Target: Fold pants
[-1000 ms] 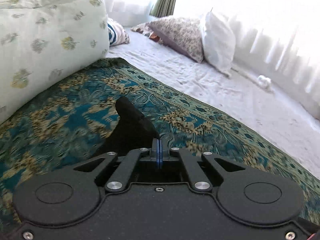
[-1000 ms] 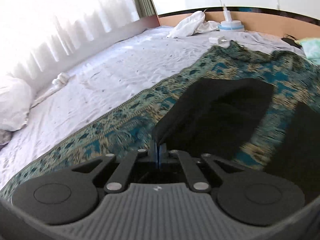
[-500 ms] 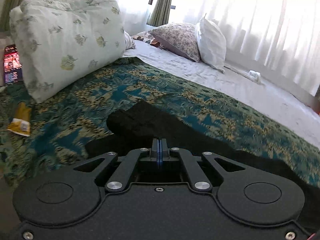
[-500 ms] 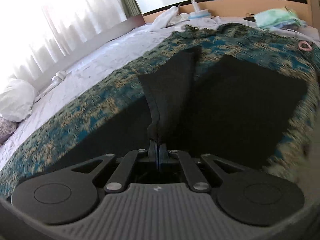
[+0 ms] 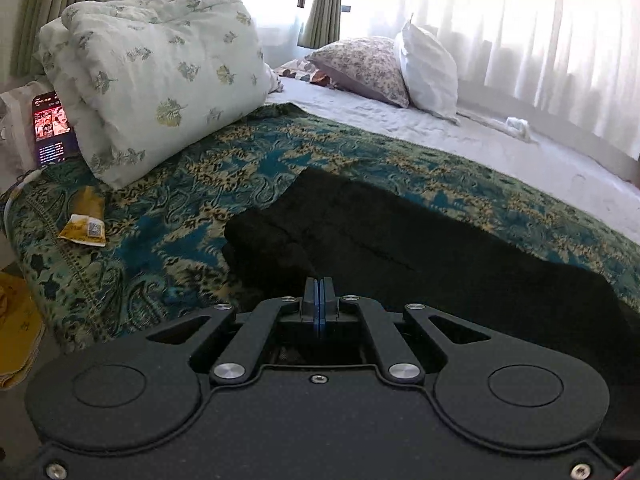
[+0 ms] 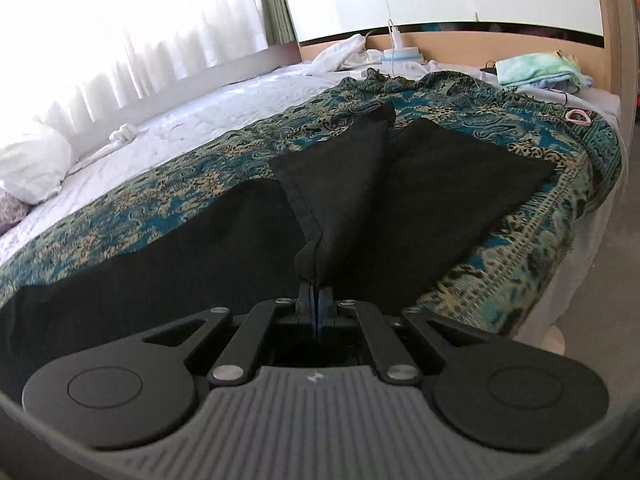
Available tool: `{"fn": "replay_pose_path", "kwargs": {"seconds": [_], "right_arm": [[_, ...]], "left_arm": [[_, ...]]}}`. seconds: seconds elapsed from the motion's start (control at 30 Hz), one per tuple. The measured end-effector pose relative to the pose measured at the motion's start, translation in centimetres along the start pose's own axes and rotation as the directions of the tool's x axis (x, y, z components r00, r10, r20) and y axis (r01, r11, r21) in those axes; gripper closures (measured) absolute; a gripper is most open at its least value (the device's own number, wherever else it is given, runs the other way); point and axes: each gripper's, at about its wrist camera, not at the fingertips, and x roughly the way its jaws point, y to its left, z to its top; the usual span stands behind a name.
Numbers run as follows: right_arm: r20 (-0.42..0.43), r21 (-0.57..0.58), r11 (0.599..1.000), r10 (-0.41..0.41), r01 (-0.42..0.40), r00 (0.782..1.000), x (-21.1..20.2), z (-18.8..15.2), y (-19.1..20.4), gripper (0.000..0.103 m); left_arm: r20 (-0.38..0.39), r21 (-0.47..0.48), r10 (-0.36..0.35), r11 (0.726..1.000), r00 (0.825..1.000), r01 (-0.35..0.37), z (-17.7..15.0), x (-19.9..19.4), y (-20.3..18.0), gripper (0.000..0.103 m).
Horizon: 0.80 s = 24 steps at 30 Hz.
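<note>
Black pants (image 5: 400, 240) lie spread on a teal and gold patterned bedspread (image 5: 160, 208). My left gripper (image 5: 318, 292) is shut on the waist end of the pants, near the bed's front edge. In the right wrist view the pants (image 6: 440, 200) stretch away across the bedspread (image 6: 160, 192). My right gripper (image 6: 316, 292) is shut on a bunched edge of one pant leg, which rises as a taut ridge from the jaws toward the far hem (image 6: 376, 116).
A large floral pillow (image 5: 160, 72) and a lit phone (image 5: 50, 128) sit at the left, with a yellow packet (image 5: 86, 220) on the bedspread. More pillows (image 5: 400, 68) lie on the white sheet. Folded cloths (image 6: 536, 70) and a pink ring (image 6: 578, 116) lie near the headboard.
Both grippers have pulled back toward the bed's front edge with the pants. More of the pants now lies flat on the bedspread, and the held leg has stretched out.
</note>
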Motion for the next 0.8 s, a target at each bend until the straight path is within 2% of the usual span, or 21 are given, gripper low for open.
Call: {"fn": "replay_pose_path", "kwargs": {"seconds": [0.13,0.3,0.5,0.8], "right_arm": [[-0.014,-0.007,1.0,-0.015,0.015,1.0,-0.2,-1.3,-0.5,0.1],[0.013,-0.066,0.997,-0.032,0.032,0.999,-0.9,-2.4,-0.2,0.1],[0.029,-0.149,0.988,-0.038,0.042,0.999,-0.9,-2.9,0.3,0.099],[0.039,-0.219,0.975,-0.039,0.047,0.998,-0.9,-3.0,0.5,0.096]], "left_arm": [[-0.028,0.027,0.017,0.999,0.999,-0.016,-0.9,0.9,0.0,0.101],[-0.056,0.048,0.032,0.998,0.998,-0.029,-2.0,1.9,0.1,0.1],[-0.031,0.11,0.05,0.993,0.998,-0.046,-2.6,2.1,-0.6,0.1],[-0.023,0.119,0.035,0.992,0.999,-0.032,-2.9,2.2,-0.2,0.099]]}}
